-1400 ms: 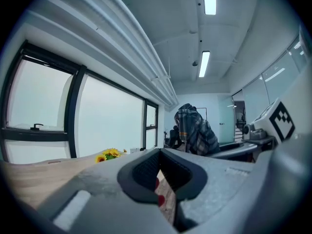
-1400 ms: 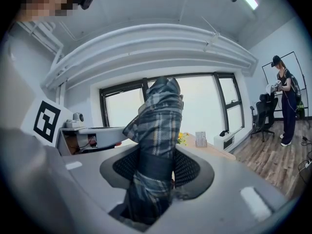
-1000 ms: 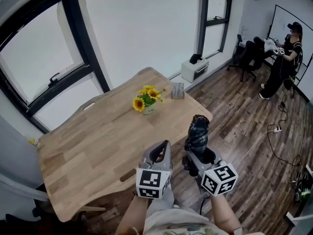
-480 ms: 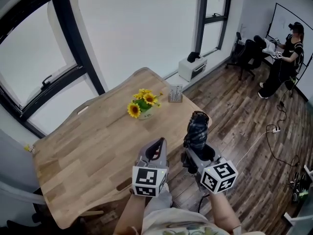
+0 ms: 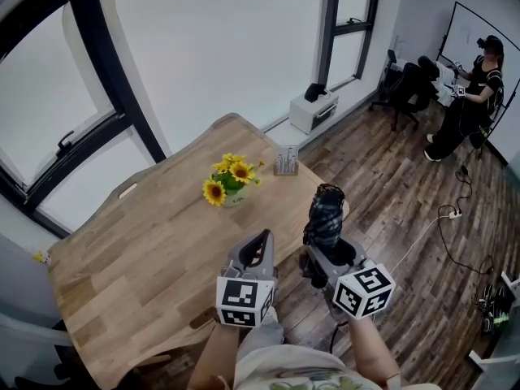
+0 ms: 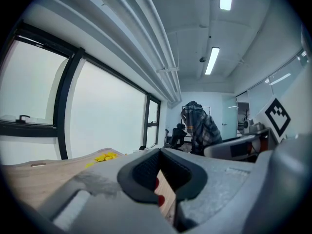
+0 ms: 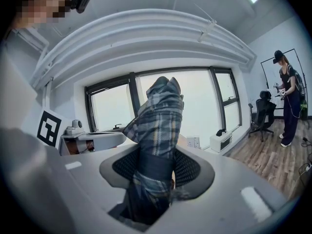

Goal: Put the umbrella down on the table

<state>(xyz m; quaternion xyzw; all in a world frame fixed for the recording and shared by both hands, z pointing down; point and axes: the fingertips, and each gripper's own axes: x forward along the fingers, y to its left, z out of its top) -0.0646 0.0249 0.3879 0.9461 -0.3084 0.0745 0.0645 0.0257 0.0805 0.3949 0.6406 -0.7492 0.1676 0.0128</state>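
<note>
A folded plaid umbrella [image 5: 327, 214] stands upright in my right gripper [image 5: 327, 254], just off the near right corner of the wooden table [image 5: 146, 242] and over the floor. In the right gripper view the black pads of the right gripper [image 7: 157, 167] press on the umbrella [image 7: 158, 126] at its dark strap. My left gripper [image 5: 260, 246] hovers beside it over the table's near edge, shut with nothing in it. In the left gripper view the pads of the left gripper [image 6: 160, 155] meet, and the umbrella [image 6: 200, 126] shows to the right.
A pot of sunflowers [image 5: 226, 180] and a small rack [image 5: 286, 161] stand at the table's far side. Beyond are a white box [image 5: 313, 108] by the wall, office chairs [image 5: 410, 80], a standing person [image 5: 471, 96] and a cable [image 5: 439, 218] on the wood floor.
Both grippers and the umbrella have moved together alongside the table; the table and flowers have slid left and slightly down in the head view. The grip on the umbrella is unchanged.
</note>
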